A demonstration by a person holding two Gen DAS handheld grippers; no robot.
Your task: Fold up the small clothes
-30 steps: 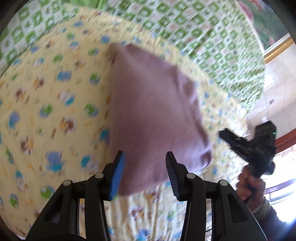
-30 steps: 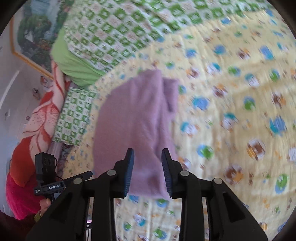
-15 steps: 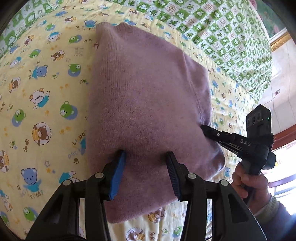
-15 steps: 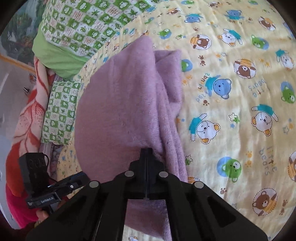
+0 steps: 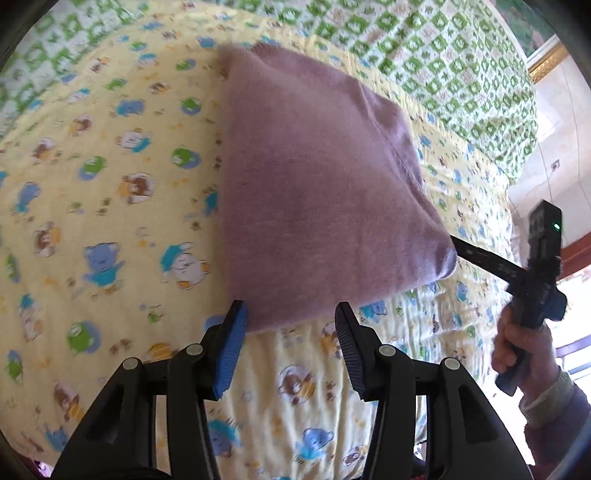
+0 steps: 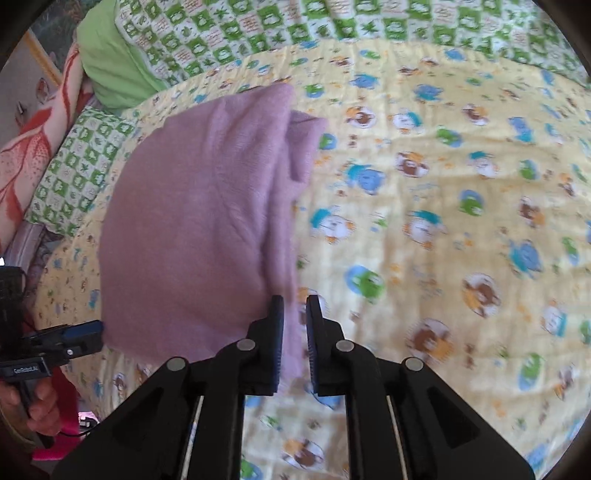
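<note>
Folded purple garment (image 5: 317,192) on yellow bear-print bed quilt (image 5: 110,206); green checked blanket (image 6: 332,26) beyond. Left gripper (image 5: 290,347) fingers spread at its near edge; right gripper (image 6: 295,332) fingers nearly together, a narrow gap showing, at its corner.

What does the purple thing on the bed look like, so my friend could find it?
Look at the big yellow bear blanket spread over the bed. Near its edge by the green checked quilt lies a folded purple sweater. It is the only plain, fuzzy, one-colour thing among all those patterns.
</note>
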